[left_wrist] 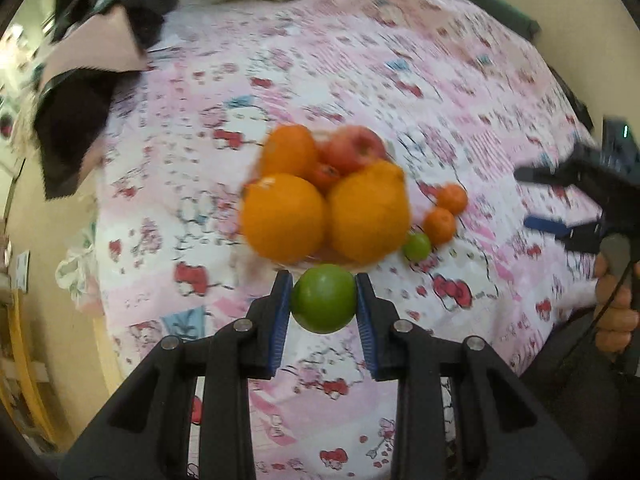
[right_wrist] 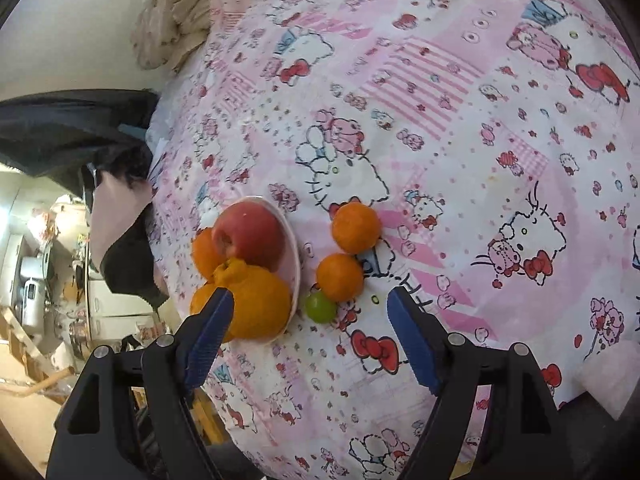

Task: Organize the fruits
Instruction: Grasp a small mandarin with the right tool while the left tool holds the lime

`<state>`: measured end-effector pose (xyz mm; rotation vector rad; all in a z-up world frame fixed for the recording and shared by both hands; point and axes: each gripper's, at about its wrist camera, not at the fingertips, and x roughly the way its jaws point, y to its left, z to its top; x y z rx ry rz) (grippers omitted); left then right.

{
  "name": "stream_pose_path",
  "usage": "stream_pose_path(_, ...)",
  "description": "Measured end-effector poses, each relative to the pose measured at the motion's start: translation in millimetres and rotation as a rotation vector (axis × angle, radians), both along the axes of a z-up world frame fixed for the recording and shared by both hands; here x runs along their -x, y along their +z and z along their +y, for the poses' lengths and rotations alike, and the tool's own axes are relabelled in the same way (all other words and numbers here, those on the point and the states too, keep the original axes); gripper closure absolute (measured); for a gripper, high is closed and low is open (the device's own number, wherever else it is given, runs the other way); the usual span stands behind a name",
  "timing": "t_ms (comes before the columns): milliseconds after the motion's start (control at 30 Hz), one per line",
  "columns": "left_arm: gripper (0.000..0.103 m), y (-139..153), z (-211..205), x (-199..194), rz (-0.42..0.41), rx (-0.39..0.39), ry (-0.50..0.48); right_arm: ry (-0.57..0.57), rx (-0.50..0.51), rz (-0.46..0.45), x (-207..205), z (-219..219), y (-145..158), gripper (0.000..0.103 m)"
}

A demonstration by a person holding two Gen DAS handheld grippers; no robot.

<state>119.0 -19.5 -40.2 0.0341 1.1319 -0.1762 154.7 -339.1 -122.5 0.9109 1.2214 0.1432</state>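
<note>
Carrying a green fruit (left_wrist: pixel 323 298) clamped between the blue pads of the left gripper (left_wrist: pixel 323 300), lifted clear of the pink patterned bedspread (left_wrist: pixel 440 60) and hanging just near of the pink plate (right_wrist: pixel 297 264). Holding the right gripper (right_wrist: pixel 310 312) with fingers spread wide and nothing between them, hovering over the near edge of the pile. Sitting already heaped on that plate: a red apple (right_wrist: pixel 250 236) at the far side and several large oranges (left_wrist: pixel 284 216) in front. Lying loose on the bedspread just right of the plate: two small oranges (right_wrist: pixel 356 228), one beyond the other, and a second small green fruit (right_wrist: pixel 321 307) nearest, almost touching the plate's rim.

Judging the step as bringing the held fruit to the plate. Calling next for finding a stable hollow among the crowded oranges, lowering gently, then parting the pads. Risking a roll-off, given how full the plate looks. Leaving three loose fruits for afterward.
</note>
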Motion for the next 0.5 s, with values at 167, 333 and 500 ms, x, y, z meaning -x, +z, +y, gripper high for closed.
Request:
stream_pose_path(167,0.076,-1,29,-4,-0.022,0.068,0.102,0.019,0.0,0.07,-18,5,-21,0.04)
stream_pose_path(333,0.076,-18,46,-13,0.045,0.141,0.165,0.079,0.072,0.122,-30,28,-42,0.044)
stream_pose_path(500,0.076,-32,53,-18,0.096,0.162,0.223,0.116,0.133,0.154,-40,44,-65,0.044)
